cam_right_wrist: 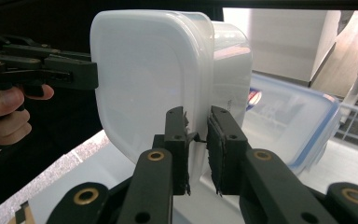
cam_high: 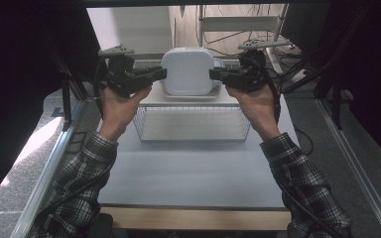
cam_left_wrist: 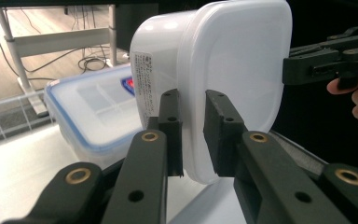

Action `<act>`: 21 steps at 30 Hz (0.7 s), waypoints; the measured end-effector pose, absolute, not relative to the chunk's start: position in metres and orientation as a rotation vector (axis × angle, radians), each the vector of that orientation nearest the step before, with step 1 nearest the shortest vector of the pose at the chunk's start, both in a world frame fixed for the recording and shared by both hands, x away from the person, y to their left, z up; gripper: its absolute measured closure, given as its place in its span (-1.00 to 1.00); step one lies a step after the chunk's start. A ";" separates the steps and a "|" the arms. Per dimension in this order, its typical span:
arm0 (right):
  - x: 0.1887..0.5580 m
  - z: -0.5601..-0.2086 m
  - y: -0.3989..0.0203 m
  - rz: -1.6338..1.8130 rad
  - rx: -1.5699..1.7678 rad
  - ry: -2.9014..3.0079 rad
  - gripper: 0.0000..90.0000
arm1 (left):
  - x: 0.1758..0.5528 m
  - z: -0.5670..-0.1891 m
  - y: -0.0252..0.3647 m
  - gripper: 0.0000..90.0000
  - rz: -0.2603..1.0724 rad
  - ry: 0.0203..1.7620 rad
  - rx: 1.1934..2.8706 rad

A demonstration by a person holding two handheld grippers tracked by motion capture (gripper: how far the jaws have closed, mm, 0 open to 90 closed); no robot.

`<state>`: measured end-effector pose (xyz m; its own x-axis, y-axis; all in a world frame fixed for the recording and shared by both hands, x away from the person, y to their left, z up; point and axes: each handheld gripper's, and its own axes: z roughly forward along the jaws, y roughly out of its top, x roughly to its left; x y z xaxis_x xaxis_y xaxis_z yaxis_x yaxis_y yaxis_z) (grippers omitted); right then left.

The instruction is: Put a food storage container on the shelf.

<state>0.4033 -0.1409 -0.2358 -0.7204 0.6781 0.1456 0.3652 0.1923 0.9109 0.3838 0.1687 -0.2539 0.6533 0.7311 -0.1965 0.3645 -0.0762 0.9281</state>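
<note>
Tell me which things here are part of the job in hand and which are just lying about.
In the job:
white lidded container, lifted
left gripper, clamped on its lid rim
right gripper, clamped on the opposite rim

Lying about:
blue-rimmed clear box
wire basket
table

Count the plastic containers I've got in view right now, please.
2. The white lidded container is held up between the left gripper and the right gripper, their fingers pinching its rim. The blue-rimmed clear container sits below it on the wire basket. Others may be hidden behind.
</note>
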 end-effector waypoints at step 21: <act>0.452 -0.239 -0.139 1.600 1.137 2.176 0.72 | 0.426 -0.255 0.168 0.68 0.364 0.945 1.675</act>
<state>0.4515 -0.1395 -0.2394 -0.6799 0.6845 0.2631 0.4553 0.1129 0.8831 0.4260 0.1684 -0.2545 0.6317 0.7408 -0.2283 0.3964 -0.0556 0.9164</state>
